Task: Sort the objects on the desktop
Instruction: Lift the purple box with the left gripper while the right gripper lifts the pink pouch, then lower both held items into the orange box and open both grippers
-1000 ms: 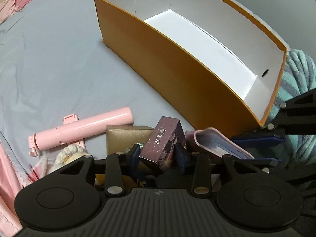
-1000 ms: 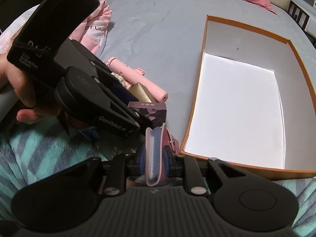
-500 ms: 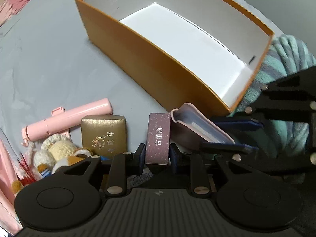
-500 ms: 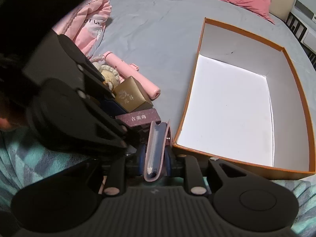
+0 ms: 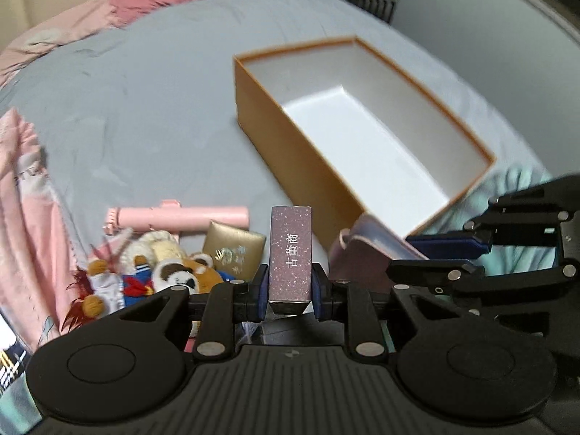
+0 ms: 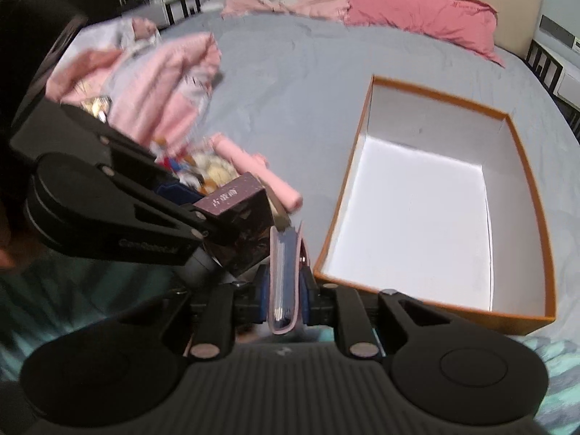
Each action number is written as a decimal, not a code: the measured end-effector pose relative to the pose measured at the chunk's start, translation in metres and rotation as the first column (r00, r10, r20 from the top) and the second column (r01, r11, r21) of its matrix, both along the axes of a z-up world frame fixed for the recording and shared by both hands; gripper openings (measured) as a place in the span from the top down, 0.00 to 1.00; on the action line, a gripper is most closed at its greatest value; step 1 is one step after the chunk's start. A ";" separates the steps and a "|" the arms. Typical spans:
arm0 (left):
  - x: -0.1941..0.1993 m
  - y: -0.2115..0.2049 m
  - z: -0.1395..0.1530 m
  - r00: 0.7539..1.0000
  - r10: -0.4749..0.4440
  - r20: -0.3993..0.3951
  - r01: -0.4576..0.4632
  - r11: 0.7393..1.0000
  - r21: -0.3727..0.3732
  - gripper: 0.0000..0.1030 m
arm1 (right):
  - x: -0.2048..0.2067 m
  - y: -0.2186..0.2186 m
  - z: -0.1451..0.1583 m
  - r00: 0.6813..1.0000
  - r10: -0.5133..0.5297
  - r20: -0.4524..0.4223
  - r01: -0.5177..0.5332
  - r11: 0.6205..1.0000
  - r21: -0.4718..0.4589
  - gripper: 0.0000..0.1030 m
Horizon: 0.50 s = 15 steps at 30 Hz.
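Note:
My left gripper [image 5: 289,291] is shut on a purple speckled box [image 5: 291,255] with white characters, held above the bed. It also shows in the right wrist view [image 6: 235,217]. My right gripper [image 6: 284,290] is shut on a pink-edged blue case [image 6: 284,275], held upright; it shows in the left wrist view [image 5: 373,250] too. An open orange box [image 5: 290,137] with a white, empty inside stands ahead; it is right of the case in the right wrist view [image 6: 453,101]. A pink stick [image 5: 188,217], gold box [image 5: 233,250] and plush toys [image 5: 159,272] lie on the bed.
Grey bedsheet [image 5: 127,108] spreads around the orange box. Pink clothing [image 6: 156,83] lies at the left. Pink pillows [image 6: 417,18] sit at the headboard. A teal striped blanket [image 5: 522,188] lies near the box's close end.
Both grippers have risen and pulled back with their objects. The orange box now looks smaller and farther away. The purple box has turned upright in the left jaws.

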State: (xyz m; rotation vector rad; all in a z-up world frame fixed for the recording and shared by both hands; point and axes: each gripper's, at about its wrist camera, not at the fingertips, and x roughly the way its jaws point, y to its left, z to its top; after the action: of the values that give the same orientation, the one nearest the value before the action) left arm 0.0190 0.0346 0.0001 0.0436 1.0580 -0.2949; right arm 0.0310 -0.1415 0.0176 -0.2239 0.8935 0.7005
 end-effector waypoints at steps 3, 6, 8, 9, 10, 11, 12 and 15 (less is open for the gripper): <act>-0.003 0.007 0.023 0.999 0.043 0.033 -0.041 0.997 -0.073 0.75 | 0.005 -0.014 0.020 1.000 -0.011 -0.019 0.013 0.997 0.080 0.84; -0.004 0.012 0.047 0.993 0.081 0.084 -0.069 0.988 -0.138 0.75 | 0.004 -0.031 0.045 0.999 -0.041 0.002 0.041 0.988 0.147 0.84; -0.003 0.013 0.058 0.988 0.104 0.112 -0.084 0.981 -0.172 0.75 | 0.008 -0.046 0.063 0.997 -0.071 0.014 0.067 0.977 0.203 0.85; -0.001 0.012 0.064 0.985 0.116 0.129 -0.091 0.978 -0.188 0.75 | 0.009 -0.053 0.070 0.996 -0.085 0.013 0.080 0.969 0.234 0.85; 0.003 0.011 0.069 0.981 0.128 0.147 -0.097 0.974 -0.203 0.75 | 0.011 -0.061 0.076 0.994 -0.105 0.021 0.097 0.962 0.254 0.85; 0.007 0.008 0.072 0.977 0.139 0.160 -0.102 0.971 -0.216 0.75 | 0.013 -0.067 0.082 0.990 -0.134 0.036 0.120 0.957 0.265 0.85; 0.010 0.005 0.073 0.975 0.146 0.165 -0.107 0.968 -0.227 0.75 | 0.014 -0.073 0.086 0.985 -0.164 0.053 0.144 0.952 0.269 0.85; 0.024 -0.007 0.072 0.974 0.165 0.156 -0.116 0.951 -0.286 0.75 | 0.023 -0.092 0.088 0.964 -0.254 0.075 0.225 0.934 0.276 0.85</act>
State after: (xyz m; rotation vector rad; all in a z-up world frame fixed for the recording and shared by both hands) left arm 0.0427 0.0275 0.0718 -0.2515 0.8297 -0.3003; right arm 0.0543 -0.2335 0.1056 0.0861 0.6980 0.5664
